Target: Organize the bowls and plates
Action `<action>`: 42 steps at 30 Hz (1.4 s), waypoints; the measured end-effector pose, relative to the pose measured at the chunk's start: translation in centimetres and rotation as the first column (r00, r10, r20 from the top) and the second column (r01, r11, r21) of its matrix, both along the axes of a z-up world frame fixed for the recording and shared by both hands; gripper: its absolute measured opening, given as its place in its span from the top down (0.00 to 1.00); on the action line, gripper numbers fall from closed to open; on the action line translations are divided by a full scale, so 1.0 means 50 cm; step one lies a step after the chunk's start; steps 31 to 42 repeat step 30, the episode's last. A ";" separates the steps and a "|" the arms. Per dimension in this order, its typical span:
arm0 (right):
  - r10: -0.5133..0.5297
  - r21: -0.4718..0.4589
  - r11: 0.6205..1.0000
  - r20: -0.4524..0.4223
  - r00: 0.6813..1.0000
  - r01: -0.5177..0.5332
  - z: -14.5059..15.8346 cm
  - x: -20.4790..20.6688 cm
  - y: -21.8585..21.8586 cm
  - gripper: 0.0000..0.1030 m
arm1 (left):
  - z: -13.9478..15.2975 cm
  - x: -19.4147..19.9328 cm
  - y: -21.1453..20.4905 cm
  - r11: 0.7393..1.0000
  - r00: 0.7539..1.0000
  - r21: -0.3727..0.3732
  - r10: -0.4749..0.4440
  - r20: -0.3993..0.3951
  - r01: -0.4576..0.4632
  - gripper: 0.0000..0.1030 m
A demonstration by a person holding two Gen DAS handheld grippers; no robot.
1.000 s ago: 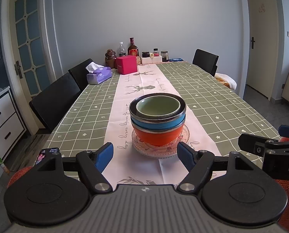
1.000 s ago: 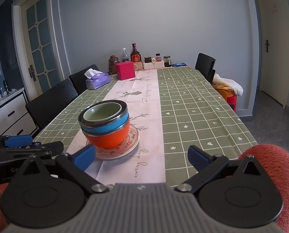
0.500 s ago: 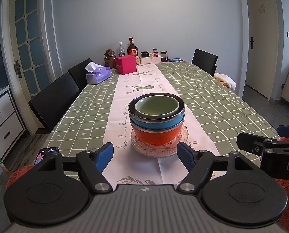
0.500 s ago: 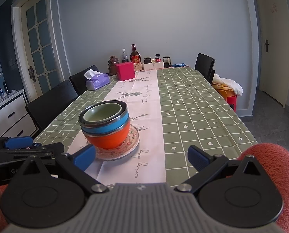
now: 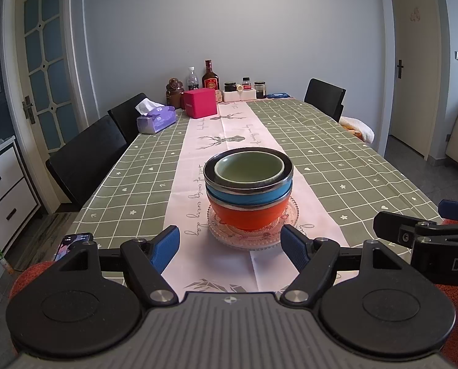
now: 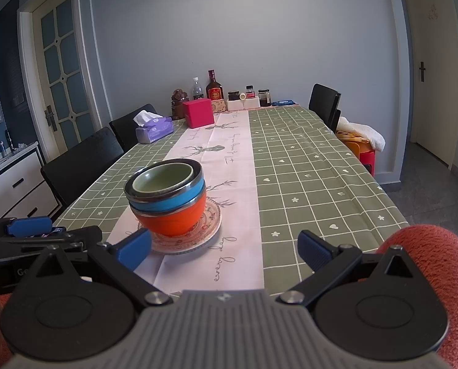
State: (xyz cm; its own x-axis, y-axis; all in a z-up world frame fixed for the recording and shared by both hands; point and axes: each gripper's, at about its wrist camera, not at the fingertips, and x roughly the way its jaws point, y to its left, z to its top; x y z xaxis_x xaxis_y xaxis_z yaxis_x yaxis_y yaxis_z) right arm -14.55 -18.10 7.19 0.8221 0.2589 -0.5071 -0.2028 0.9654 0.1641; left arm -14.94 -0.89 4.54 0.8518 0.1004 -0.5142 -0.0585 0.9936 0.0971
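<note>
Three bowls sit in a stack on a glass plate, in the middle of the worktop w/ the green cloth. Green bowl on top, blue bowl under it, orange bowl at the bottom. The left hand-held gripper is spread wide, holding nothing, just in front of the plate. The right hand-held gripper is spread wide too, empty, w/ the stack off to its left. The bowls look hard, smooth & slippery, prob. heavy as a stack. The plate may break. Best to pinch a bowl at its rim, or lift the plate by its edge & go slow.
</note>
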 end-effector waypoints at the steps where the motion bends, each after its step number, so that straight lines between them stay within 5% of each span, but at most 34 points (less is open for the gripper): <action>1: 0.000 0.000 1.000 0.000 1.000 0.000 0.000 0.000 0.000 0.04 | 0.000 -0.001 0.000 1.000 1.000 -0.001 0.000 0.001 0.000 0.15; 42: 0.004 0.001 1.000 -0.005 1.000 -0.004 -0.002 -0.001 0.007 0.04 | 0.002 -0.004 0.001 1.000 1.000 -0.002 0.002 0.006 -0.002 0.15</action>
